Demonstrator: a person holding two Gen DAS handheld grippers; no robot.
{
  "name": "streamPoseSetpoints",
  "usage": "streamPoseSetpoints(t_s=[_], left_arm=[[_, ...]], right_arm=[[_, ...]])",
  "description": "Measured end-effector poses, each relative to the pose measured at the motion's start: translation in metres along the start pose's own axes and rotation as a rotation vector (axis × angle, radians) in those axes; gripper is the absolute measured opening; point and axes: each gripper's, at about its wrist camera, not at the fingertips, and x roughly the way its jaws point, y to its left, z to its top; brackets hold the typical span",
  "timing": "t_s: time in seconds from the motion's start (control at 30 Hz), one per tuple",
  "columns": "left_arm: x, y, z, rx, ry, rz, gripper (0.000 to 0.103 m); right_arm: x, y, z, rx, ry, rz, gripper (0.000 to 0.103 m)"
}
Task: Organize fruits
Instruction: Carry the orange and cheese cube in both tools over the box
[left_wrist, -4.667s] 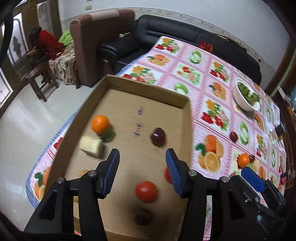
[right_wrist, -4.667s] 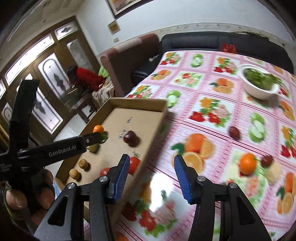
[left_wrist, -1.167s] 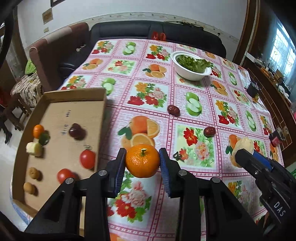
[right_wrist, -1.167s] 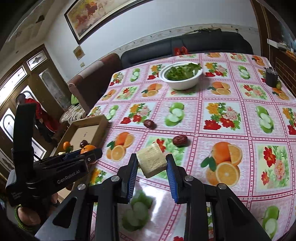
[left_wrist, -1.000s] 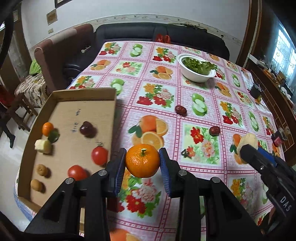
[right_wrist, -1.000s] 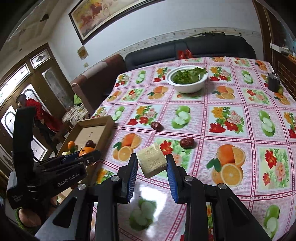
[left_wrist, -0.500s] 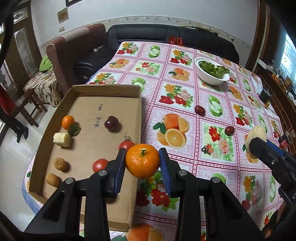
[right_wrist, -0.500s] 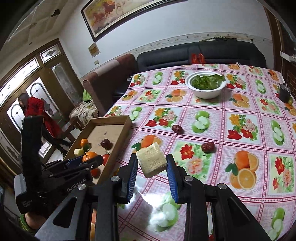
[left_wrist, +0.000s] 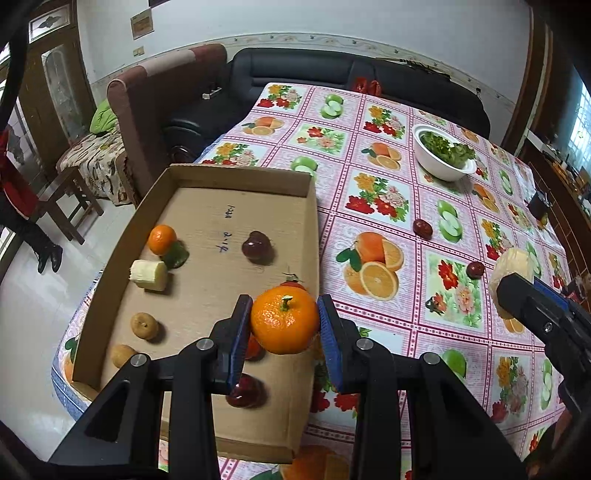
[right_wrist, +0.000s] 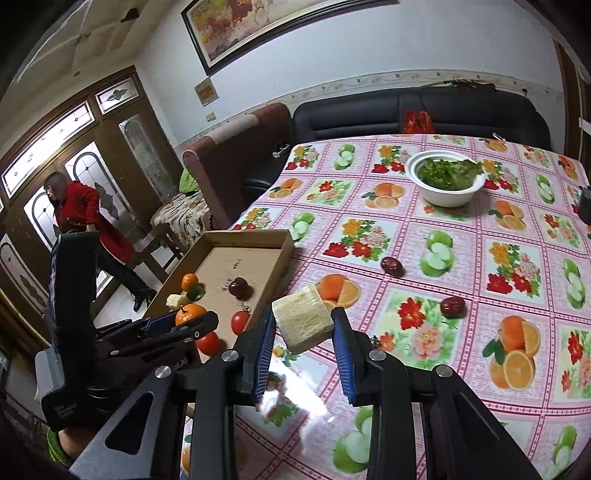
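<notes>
1. The tangerine (left_wrist: 284, 320) sits pinched between the blue pads of the left hand-held gripper (left_wrist: 283, 334), hovering above the near right part of the cardboard tray (left_wrist: 236, 175).
2. Best move, I'd say: carry it further in over bare cardboard, clear of the tomato (right_wrist: 241, 322) below, lower close, then release so it doesn't roll.
3. The right hand-held gripper (right_wrist: 303, 345) clamps a pale cut fruit chunk (right_wrist: 302, 323) over the tabletop (right_wrist: 413, 236), beside the tray; it goes in next.
4. Two dark dates (right_wrist: 391, 265) lie on the tabletop.
</notes>
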Motion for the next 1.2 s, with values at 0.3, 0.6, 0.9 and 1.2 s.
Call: streamPoseSetpoints(t_s=[0.3,0.6,0.9,1.2], left_arm=[[0.003,0.013,0.004,-0.018,0.001,0.011,0.033],[0.012,0.031,0.009,-0.040,0.010,0.028,0.033],[0.022,0.055,0.020,-0.071,0.022,0.050,0.033],[0.035,0.083,0.038,-0.108,0.029,0.081,0.033]], right_arm=[[0.013,0.011,0.004,-0.020,0.017,0.015,0.031],[0.030,0.020,0.010,-0.037,0.038,0.029,0.031],[0.053,0.037,0.021,-0.067,0.056,0.052,0.031],[0.079,0.053,0.034,-0.085,0.075,0.083,0.031]])
